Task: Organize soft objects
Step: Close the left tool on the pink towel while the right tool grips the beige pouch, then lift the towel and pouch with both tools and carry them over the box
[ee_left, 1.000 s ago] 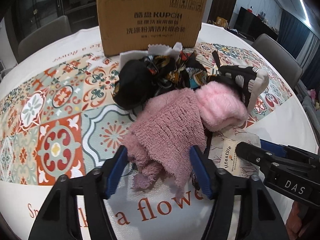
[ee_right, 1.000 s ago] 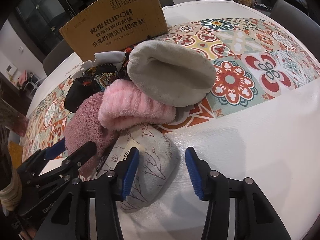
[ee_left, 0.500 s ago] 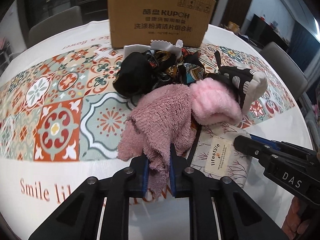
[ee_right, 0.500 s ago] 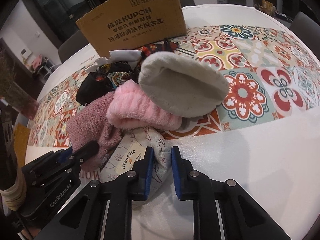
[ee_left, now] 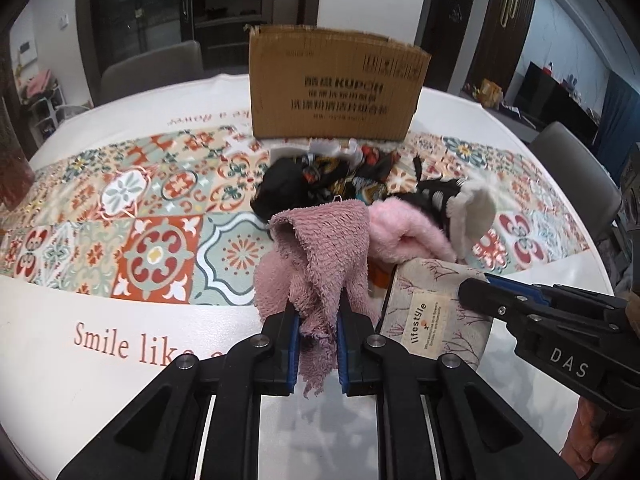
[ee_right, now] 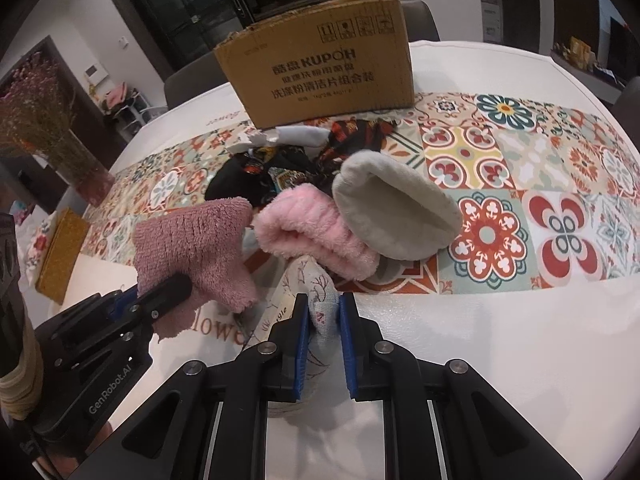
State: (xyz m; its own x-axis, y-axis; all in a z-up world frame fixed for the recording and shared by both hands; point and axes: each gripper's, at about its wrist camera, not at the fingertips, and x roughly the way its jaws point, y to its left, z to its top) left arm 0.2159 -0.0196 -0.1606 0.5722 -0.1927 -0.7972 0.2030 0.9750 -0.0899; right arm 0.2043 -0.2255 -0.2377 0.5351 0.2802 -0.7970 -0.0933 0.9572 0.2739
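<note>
Clamping the mauve towel (ee_left: 320,256), the left tool (ee_left: 317,344) lifts its near edge off the desk (ee_left: 100,360); right tool (ee_right: 324,332) pinches the beige pouch (ee_right: 316,292), near the pink fleece (ee_right: 316,232) and cardboard box (ee_right: 320,64).

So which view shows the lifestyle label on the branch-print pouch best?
The left wrist view: the lifestyle label faces the camera, readable, on the branch-print pouch. The right wrist view shows only a sliver of it, beside the right gripper pinching the pouch.
</note>
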